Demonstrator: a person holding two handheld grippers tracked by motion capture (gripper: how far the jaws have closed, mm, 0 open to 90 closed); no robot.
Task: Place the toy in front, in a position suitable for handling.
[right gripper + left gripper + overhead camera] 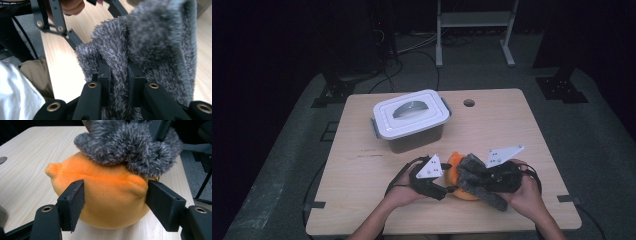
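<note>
- Seen from the high view, the left gripper (443,186) and right gripper (469,176) meet at the near edge of the table (362,165). The orange plush toy (456,162) lies between them, and the grey fuzzy cloth (477,181) is draped over the toy's right side. A lidded storage box (411,118) stands well beyond both tools.
- Looking along the left gripper (115,202), the orange plush toy (110,195) sits straight ahead between the jaws. Both pads press its flanks, so I judge it grasped. Its long axis runs across the jaws, and the grey fuzzy cloth (130,147) lies on top, beyond the pads.
- Along the right gripper (119,77), the jaws are clenched on a fold of the grey fuzzy cloth (150,45), which rises ahead and to its right. This tool is the nearer one to the cloth, so pulling it over or off the toy likely falls to it.
</note>
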